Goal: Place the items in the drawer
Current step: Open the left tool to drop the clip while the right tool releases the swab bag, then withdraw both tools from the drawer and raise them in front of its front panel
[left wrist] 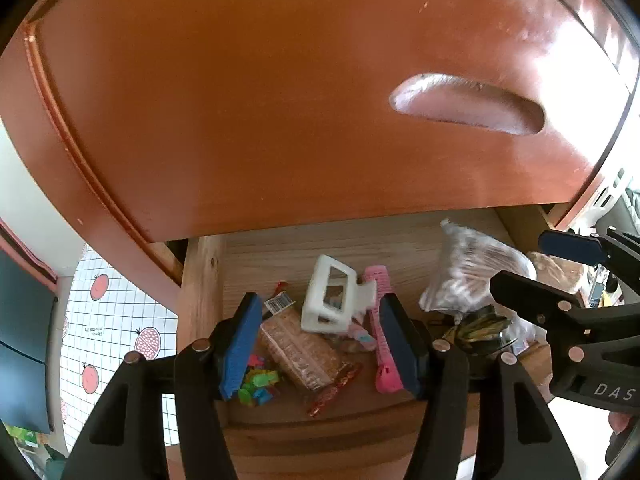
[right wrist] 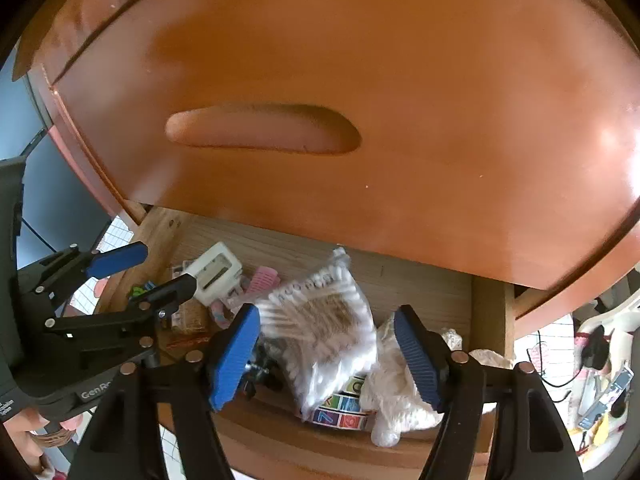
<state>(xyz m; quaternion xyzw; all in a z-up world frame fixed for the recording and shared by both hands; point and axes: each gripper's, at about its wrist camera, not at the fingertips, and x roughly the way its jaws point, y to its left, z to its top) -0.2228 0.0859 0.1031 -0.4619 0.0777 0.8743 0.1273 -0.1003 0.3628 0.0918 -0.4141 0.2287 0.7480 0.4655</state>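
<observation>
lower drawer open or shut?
Open. The lower drawer is pulled out below the closed upper front; the cotton swab bag lies inside.

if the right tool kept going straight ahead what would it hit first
Most likely the cotton swab bag, which lies between the open right tool's fingers in the drawer. Depth is unclear, so it may already be near contact.
</observation>
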